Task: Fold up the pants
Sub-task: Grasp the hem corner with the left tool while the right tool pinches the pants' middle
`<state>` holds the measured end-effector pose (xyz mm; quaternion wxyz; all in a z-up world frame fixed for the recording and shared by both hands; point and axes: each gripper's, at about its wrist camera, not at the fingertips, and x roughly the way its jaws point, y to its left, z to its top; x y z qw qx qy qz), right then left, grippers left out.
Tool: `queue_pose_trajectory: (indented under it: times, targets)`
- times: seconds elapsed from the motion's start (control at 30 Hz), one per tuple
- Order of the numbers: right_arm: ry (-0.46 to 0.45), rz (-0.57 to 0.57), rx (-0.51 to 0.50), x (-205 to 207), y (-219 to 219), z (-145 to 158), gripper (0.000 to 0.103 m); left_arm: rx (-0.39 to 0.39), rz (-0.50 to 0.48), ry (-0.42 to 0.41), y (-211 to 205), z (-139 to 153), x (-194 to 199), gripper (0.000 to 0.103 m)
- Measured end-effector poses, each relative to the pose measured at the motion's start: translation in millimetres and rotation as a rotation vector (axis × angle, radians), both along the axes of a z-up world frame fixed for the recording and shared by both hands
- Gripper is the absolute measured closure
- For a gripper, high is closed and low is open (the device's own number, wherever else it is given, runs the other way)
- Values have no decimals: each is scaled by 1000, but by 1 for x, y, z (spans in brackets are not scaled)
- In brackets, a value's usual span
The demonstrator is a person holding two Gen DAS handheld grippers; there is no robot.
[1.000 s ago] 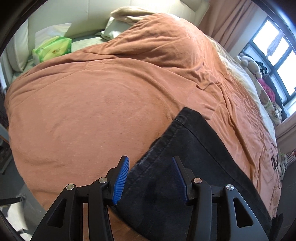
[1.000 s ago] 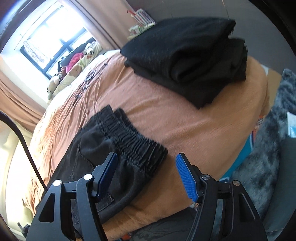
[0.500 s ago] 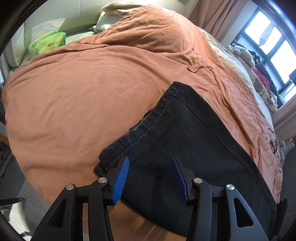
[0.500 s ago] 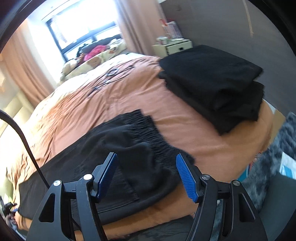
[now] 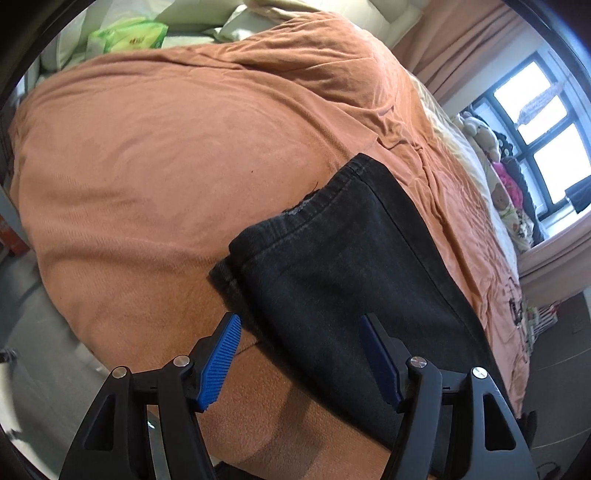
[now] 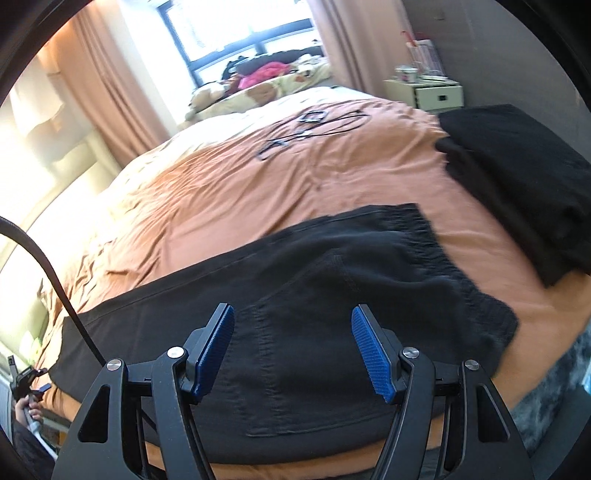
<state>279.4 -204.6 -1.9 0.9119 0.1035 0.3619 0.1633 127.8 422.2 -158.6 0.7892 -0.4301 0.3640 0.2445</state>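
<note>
In the left wrist view, a green packet (image 5: 127, 35) is seen at the upper left among pale pillows (image 5: 236, 24) at the head of the bed. An orange bedspread (image 5: 166, 147) is spread across most of the picture. The dark pants (image 5: 343, 280) are laid flat on it, their hem end near the middle and the legs running off to the lower right. The left gripper (image 5: 301, 360) is held over the hem end; its jaws have just been opening and are now spread wide, with the blue pads clear of the cloth, so nothing is pinched. At the far right, soft toys (image 5: 484, 136) are piled below a window (image 5: 543, 122).

In the right wrist view, the other gripper is glimpsed small at the far left edge, in a hand (image 6: 31, 410). The pants (image 6: 314, 295) are seen stretched across the bedspread (image 6: 240, 184), legs to the left and the gathered waistband (image 6: 454, 273) to the right. The right gripper (image 6: 293, 354) is held above the seat area near a back pocket (image 6: 295, 369), its fingers spread apart and nothing gripped. A stack of folded black garments (image 6: 524, 192) is set at the right, apart from the waistband, and a pale nightstand (image 6: 428, 94) is visible behind it.
</note>
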Motion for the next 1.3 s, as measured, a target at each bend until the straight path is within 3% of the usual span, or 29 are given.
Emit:
queue_pose_trajectory:
  times: [0.3,0.57,0.77,0.93,1.0,1.03,1.07,1.13,1.2,1.3]
  targets:
    - [35,110,18,23,51,-19,38,-99,37,-85,11,-20,-4,34]
    - [62,217,7,32,99,-33,38,-116,59,-130,32,-27,1,34]
    - [79,298,1,36,130,-39,45,-160,107,-218,42,-36,-8,35]
    - [113,363,-2,42,157,-55,49,-138,114,-221,32,-35,-10,35]
    - [138,383,-6,42,168,-62,54,-109,108,-193,30,-34,-5,39]
    - [151,390,-12,43,173,-67,54,-100,101,-178,31,-34,-2,47]
    - [163,401,-18,45,179,-71,56,-91,102,-164,34,-35,0,65]
    - [182,418,-28,47,191,-75,58,-117,115,-154,40,-41,0,90]
    - [198,428,-40,50,199,-80,61,-132,120,-188,41,-42,-2,94]
    - [220,439,-59,51,206,-83,65,-68,124,-234,33,-27,-9,95]
